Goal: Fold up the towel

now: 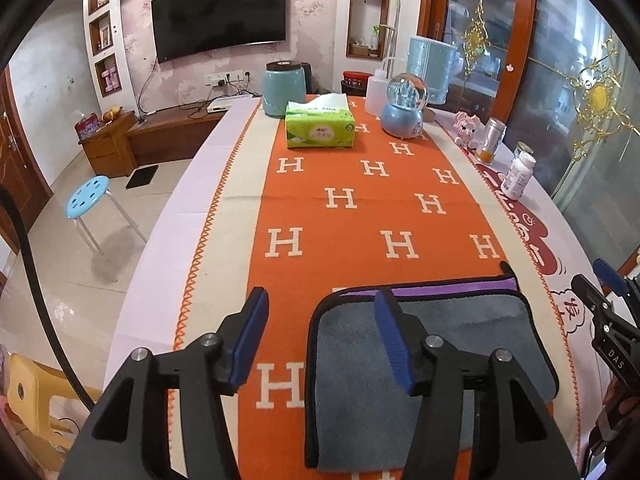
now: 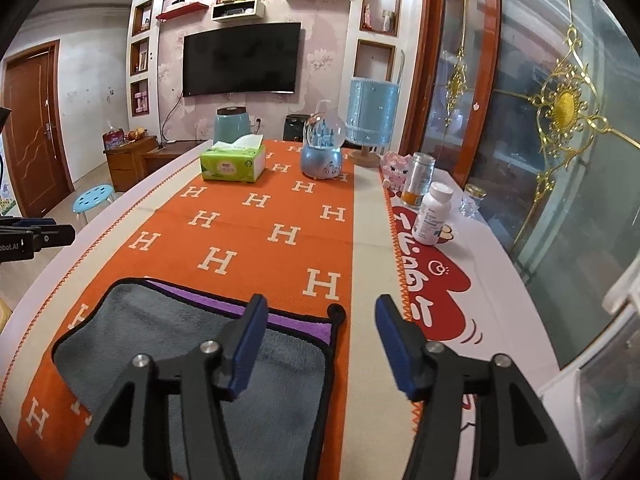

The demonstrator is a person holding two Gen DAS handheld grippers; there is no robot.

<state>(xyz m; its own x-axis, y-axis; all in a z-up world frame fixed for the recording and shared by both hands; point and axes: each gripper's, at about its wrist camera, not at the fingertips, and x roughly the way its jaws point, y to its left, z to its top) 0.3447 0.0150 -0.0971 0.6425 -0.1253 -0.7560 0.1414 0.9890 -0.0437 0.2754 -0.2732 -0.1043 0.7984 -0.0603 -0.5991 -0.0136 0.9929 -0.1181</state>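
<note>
A grey towel (image 1: 460, 344) with black edging and a purple underside lies folded on the orange H-patterned runner (image 1: 360, 208). It also shows in the right wrist view (image 2: 160, 328), with a purple strip at its far edge and a small black loop at the corner. My left gripper (image 1: 320, 336) is open and empty, hovering over the towel's left edge. My right gripper (image 2: 322, 340) is open and empty, over the towel's right edge. The right gripper also shows at the right edge of the left wrist view (image 1: 600, 284).
A green tissue box (image 1: 320, 126), a teal jar (image 1: 282, 88), a snow globe (image 1: 404, 108), a blue lamp (image 1: 430, 68), a glass jar (image 1: 490, 140) and a white pill bottle (image 1: 518, 176) stand on the table's far and right side. A blue stool (image 1: 88, 198) stands on the floor at left.
</note>
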